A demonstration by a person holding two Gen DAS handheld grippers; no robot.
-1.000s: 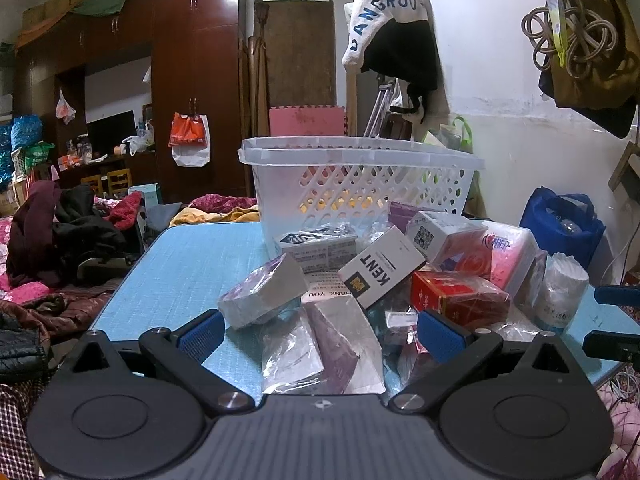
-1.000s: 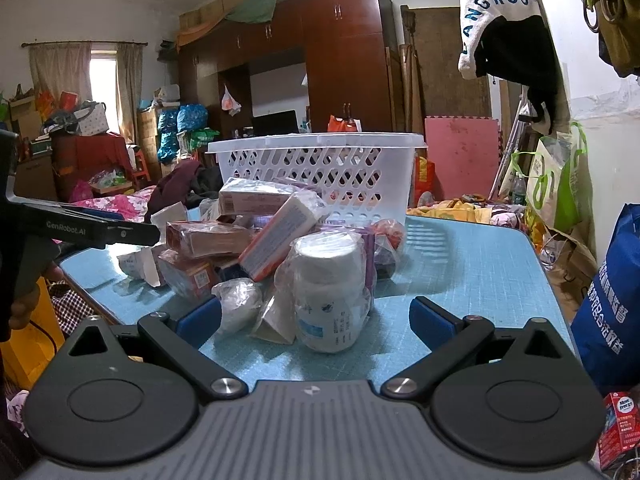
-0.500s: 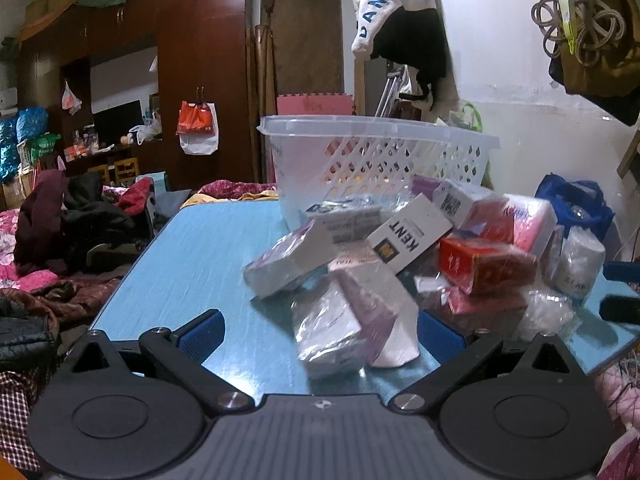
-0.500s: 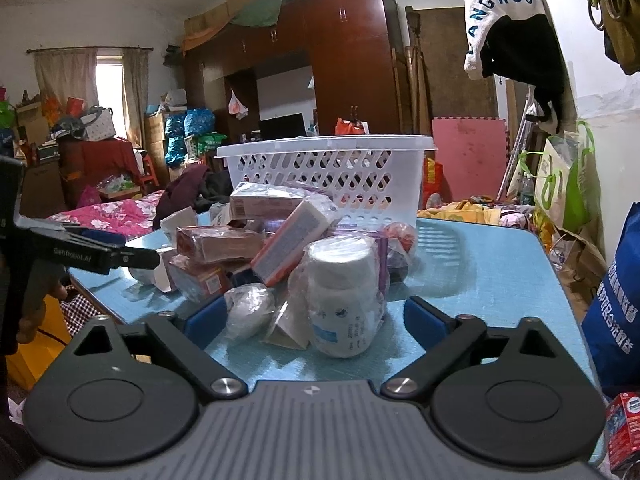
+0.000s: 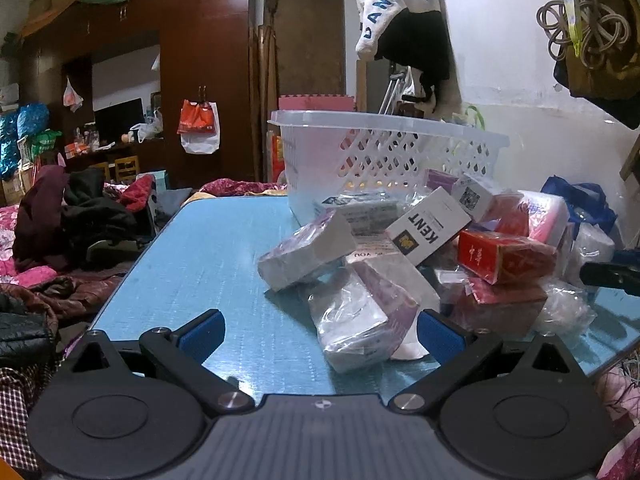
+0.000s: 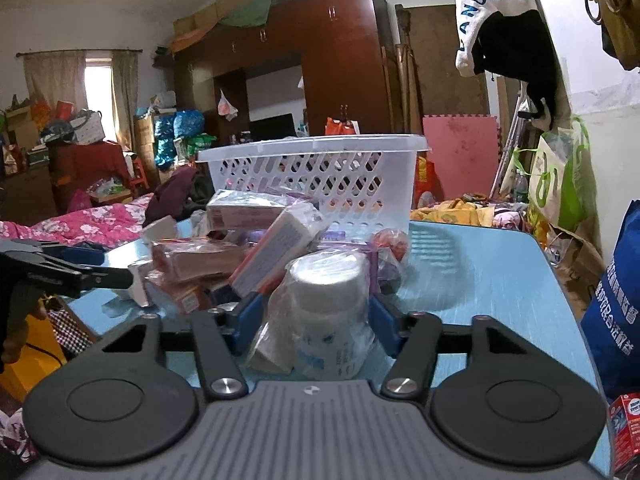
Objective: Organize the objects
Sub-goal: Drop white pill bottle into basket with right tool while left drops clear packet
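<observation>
A pile of small boxes and wrapped packets lies on a blue table [image 5: 208, 264] before a white plastic basket [image 5: 384, 152]. In the right wrist view my right gripper [image 6: 316, 320] is shut on a white bottle in clear plastic wrap [image 6: 328, 304] at the near edge of the pile; the basket [image 6: 316, 176] stands behind. In the left wrist view my left gripper [image 5: 320, 332] is open, low at the table's near edge, with a clear-wrapped purple packet [image 5: 360, 316] between its fingers, untouched. A white KENT box [image 5: 428, 228] and a red box [image 5: 500, 256] sit further back.
The left gripper shows at the left of the right wrist view [image 6: 64, 268]. The right gripper's tip shows at the right of the left wrist view [image 5: 608, 272]. A blue bag [image 6: 616, 312] stands right of the table. Clothes and a bed [image 5: 60, 224] lie to the left.
My right gripper moved forward and closed its fingers on the wrapped white bottle. My left gripper shifted left, so the pile now sits further right in its view; it stays open.
</observation>
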